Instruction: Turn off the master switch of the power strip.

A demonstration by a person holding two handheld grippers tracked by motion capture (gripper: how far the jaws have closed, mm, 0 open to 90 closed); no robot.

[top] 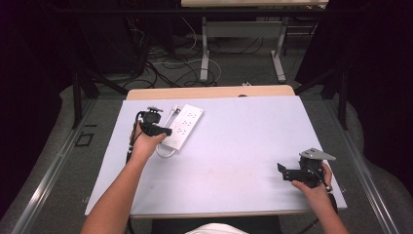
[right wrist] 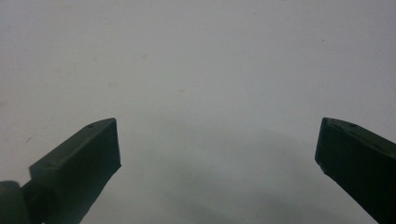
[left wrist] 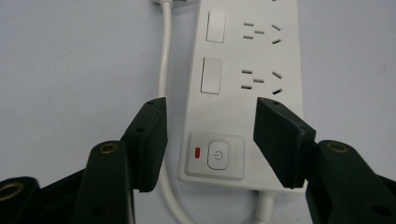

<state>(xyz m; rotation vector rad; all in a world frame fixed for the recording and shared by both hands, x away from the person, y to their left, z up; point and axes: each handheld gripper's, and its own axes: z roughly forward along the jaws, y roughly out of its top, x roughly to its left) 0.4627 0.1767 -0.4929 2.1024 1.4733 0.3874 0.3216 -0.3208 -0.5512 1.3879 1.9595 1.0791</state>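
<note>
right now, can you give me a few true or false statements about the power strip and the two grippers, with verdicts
1. The left gripper is open, with its jaws on either side of the power strip. True.
2. The light beside the strip's power button is green. False: it is red.
3. The right gripper grips the strip's cord. False: it is open over bare table, well away from the strip.
4. The white cord runs along one side of the strip. True.
5. The strip lies at the table's near right corner. False: it lies on the far left part.
</note>
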